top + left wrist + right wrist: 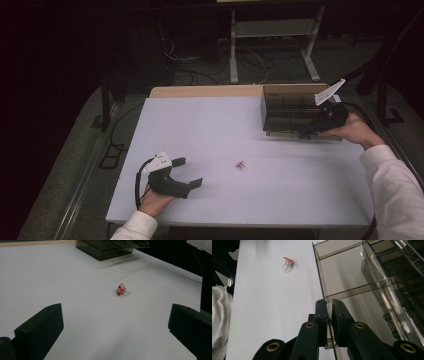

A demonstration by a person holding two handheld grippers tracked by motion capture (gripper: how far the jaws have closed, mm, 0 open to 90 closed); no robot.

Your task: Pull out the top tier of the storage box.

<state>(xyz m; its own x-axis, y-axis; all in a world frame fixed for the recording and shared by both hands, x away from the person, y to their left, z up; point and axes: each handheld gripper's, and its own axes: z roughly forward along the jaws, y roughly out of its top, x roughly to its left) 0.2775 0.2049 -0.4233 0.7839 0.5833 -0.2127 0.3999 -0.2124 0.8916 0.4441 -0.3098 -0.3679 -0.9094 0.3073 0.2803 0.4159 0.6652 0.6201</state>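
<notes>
A small clear ring with a red top [241, 165] lies on the white table [220, 125] near its middle. It also appears in the left gripper view [121, 289] and the right gripper view [287, 264]. A smoked clear organiser box [287, 112] with several compartments stands at the back right. My left gripper [187, 172] rests at the front left, open, its jaws wide apart and pointing toward the ring [113, 332]. My right gripper [305, 134] is shut on the thin near wall of the box [352, 272], with the wall's edge pinched between its pads [329, 312].
A wooden strip [205, 91] runs along the table's far edge. Beyond it, cables [250, 62] and a metal frame's legs [233, 55] lie on the dark floor. A white sleeve [220, 322] shows at the left of the right gripper view.
</notes>
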